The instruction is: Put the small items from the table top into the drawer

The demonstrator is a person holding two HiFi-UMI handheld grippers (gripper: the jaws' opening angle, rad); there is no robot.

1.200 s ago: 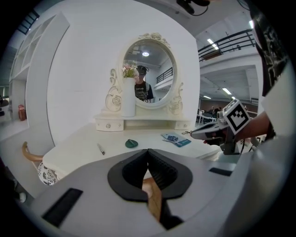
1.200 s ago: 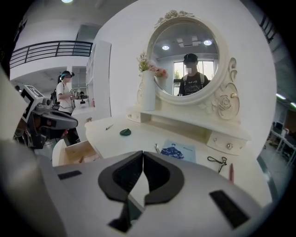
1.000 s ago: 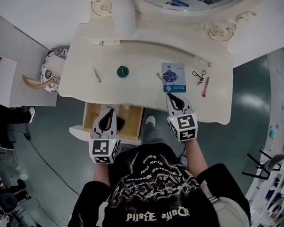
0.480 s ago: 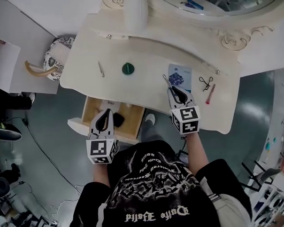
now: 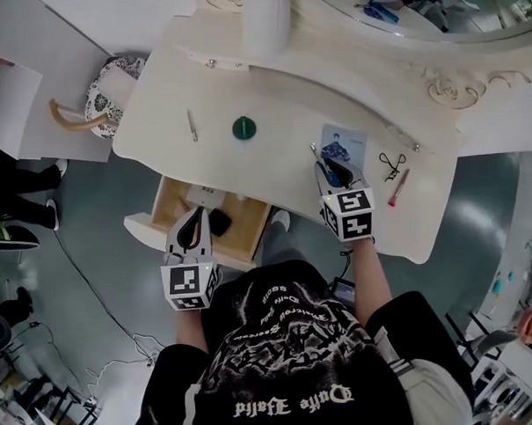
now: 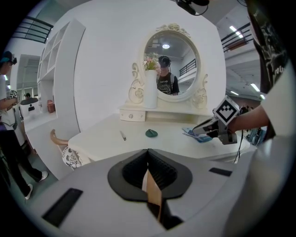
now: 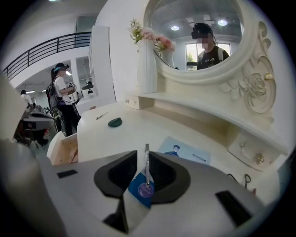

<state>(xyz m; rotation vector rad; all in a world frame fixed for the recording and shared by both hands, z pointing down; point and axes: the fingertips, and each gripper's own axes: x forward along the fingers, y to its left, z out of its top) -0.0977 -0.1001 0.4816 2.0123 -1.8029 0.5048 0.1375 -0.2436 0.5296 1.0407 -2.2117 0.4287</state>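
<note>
On the cream dressing table (image 5: 273, 176) lie a thin metal stick (image 5: 192, 125), a green round piece (image 5: 244, 127), a blue card (image 5: 345, 146), a small silver tool (image 5: 315, 150), a black eyelash curler (image 5: 392, 165) and a pink pen (image 5: 397, 186). My right gripper (image 5: 328, 167) hovers at the card's near edge. Its jaws have just been opening and stand apart, with the silver tool (image 7: 146, 159) and a corner of the blue card (image 7: 140, 189) showing in the gap, untouched. My left gripper (image 5: 197, 215) is shut and empty over the open wooden drawer (image 5: 173, 211).
A black item (image 5: 220, 222) lies in the drawer. A white vase (image 7: 147, 69) and an oval mirror (image 7: 203, 37) stand at the back of the table. A patterned stool (image 5: 107, 91) sits at the table's left end. People stand off to the left (image 7: 62, 99).
My right gripper has moved forward from the table's front edge to the blue card, and its jaws have parted. The left gripper has stayed over the drawer.
</note>
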